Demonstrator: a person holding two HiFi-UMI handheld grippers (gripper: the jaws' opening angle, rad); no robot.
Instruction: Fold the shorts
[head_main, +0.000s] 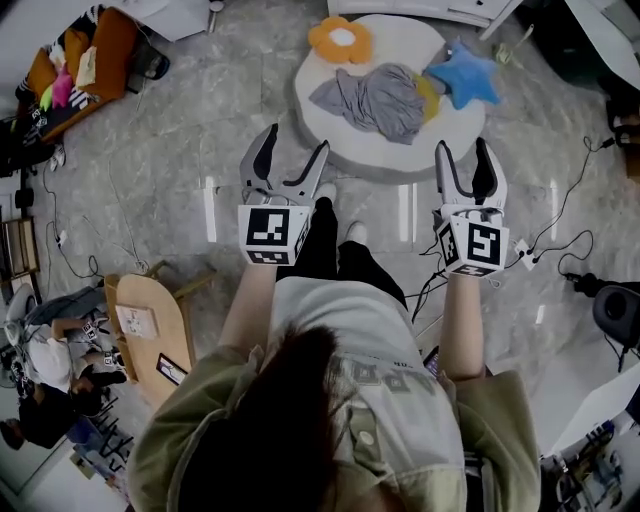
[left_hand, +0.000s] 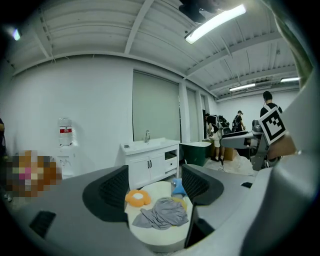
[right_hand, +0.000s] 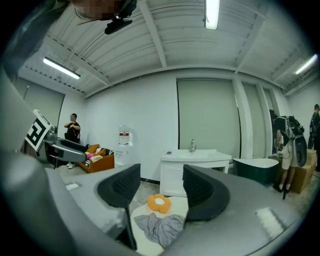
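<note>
Holding both tools out ahead of you, you have the left hand-held gripper (head_main: 296, 140) with its jaws standing wide apart, nothing between them and nothing touched. Your right hand-held gripper (head_main: 462, 146) is open too, and empty. Ahead of both, roughly between them, a round white platform (head_main: 390, 160) sits on the floor. The grey shorts (head_main: 372, 100) lie on it, well apart from either pair of jaws, crumpled in a loose, creased heap with one part trailing toward your left hand-held gripper's side. A blue star cushion (head_main: 463, 76) rests just beside the shorts on the right hand-held gripper's side, and an orange flower cushion (head_main: 341, 39) lies beyond them.
</note>
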